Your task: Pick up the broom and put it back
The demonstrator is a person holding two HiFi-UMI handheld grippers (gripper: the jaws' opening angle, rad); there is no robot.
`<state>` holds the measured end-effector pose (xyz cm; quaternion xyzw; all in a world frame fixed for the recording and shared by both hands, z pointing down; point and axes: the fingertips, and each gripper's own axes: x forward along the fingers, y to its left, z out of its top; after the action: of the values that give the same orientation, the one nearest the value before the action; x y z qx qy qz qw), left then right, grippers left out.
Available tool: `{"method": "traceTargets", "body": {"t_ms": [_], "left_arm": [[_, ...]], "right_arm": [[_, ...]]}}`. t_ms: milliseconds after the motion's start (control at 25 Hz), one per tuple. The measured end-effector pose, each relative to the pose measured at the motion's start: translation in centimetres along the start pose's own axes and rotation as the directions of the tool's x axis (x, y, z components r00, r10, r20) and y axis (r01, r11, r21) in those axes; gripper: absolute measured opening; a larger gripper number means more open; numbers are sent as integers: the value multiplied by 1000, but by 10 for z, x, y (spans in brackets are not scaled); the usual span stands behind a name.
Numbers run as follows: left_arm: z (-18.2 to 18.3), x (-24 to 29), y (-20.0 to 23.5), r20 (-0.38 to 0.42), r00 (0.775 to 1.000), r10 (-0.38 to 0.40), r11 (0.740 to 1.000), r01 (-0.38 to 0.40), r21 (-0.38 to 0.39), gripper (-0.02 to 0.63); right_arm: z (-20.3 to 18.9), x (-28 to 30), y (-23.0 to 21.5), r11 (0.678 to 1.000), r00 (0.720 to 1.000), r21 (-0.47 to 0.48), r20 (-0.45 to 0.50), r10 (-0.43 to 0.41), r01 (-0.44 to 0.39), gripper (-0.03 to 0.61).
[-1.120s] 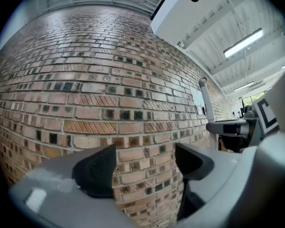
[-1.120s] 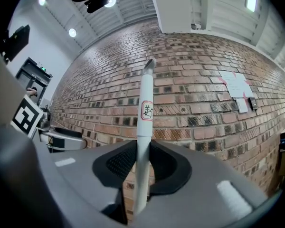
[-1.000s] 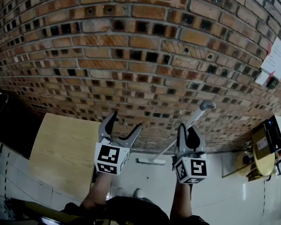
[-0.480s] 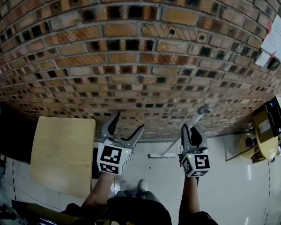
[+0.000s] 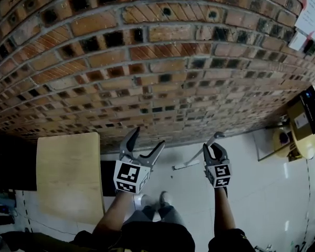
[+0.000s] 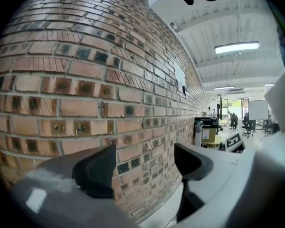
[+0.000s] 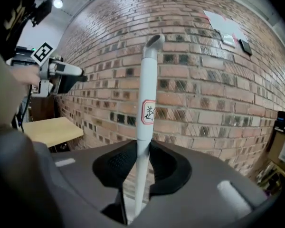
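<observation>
White plastic forms the long handle of the broom [image 7: 147, 87], which stands almost upright between the jaws of the right gripper [image 7: 142, 160]. Its hooked, capped end [image 7: 154, 42] points up and leans a little towards the brick wall [image 5: 147, 62]. A small red-edged label [image 7: 148, 112] sits on the handle just above the grip. The black pads of this claw are pressed together on the handle from both sides, clamping it well below the cap.

From the head view, the broom's long axis slants. The bristle head [image 5: 181, 166] is the low end, out to the left over the pale floor [image 5: 262, 193] near the foot of the wall, and the capped end rises to the right, past the right claw. Whether the bristles touch the floor cannot be told.

The left gripper [image 6: 145, 165] is held beside the right one, level with it and apart from the broom. Its jaws stand wide apart, and only the brick wall shows between them.

A wooden table [image 5: 68, 177] stands against the wall to the left of the person's arms. Sheets of paper [image 7: 223, 25] are stuck high on the bricks to the right. A brown cardboard box [image 7: 281, 148] stands by the wall at the far right, and its inside does not show.
</observation>
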<state>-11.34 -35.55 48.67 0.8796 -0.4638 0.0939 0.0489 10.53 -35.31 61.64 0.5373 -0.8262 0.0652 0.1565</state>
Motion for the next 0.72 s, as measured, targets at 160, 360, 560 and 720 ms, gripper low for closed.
{"method": "traceTargets", "body": {"t_ms": [160,360,560,720], "left_arm": [[-30,24,-6,-62,998,-31,1000,31,-1,388],[-57,43,-9,-122,992,-40,999,39,-9,388],[-75,45,-4,-160,987,-24,1000,22,-14,387],[-88,35,7,-190,982,10,999,-16,-31,387]], "right_arm": [[-64,29,-16,1000,994,29,-111,1,2,87],[-136,75,-25,999,961,46,-272,40,-29,86],[-187,114,-34,998,917,48,-395,54,-37,86],[-178,146,-53,999,922,48,-388,12,8,87]]}}
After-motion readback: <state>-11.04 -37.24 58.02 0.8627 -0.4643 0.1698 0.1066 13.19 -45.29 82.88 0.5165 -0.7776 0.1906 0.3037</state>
